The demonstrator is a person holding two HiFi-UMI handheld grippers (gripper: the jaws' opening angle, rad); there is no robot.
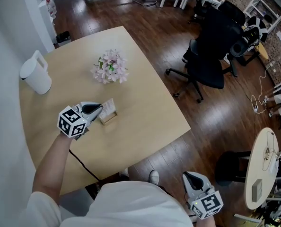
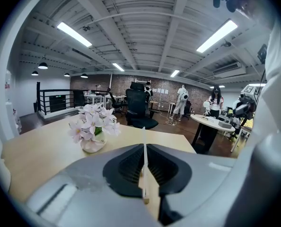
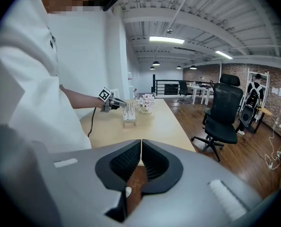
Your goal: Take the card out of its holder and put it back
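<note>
A white card [image 1: 109,107] stands upright in a small wooden holder [image 1: 109,119] on the pale wooden table [image 1: 145,112]. My left gripper [image 1: 100,109] reaches in from the left and is shut on the card's edge. In the left gripper view the card [image 2: 144,136] is a thin white line pinched between the closed jaws [image 2: 144,148]. The right gripper view shows the card [image 3: 128,111] and the holder [image 3: 129,123] far off. My right gripper [image 1: 190,176] hangs low beside the person, off the table, shut [image 3: 141,144] on nothing.
A vase of pink-white flowers [image 1: 110,67] stands just beyond the holder. A white pitcher [image 1: 36,74] sits at the table's far left. A black office chair [image 1: 209,56] stands on the wood floor to the right, and a round white table [image 1: 263,164] lies further right.
</note>
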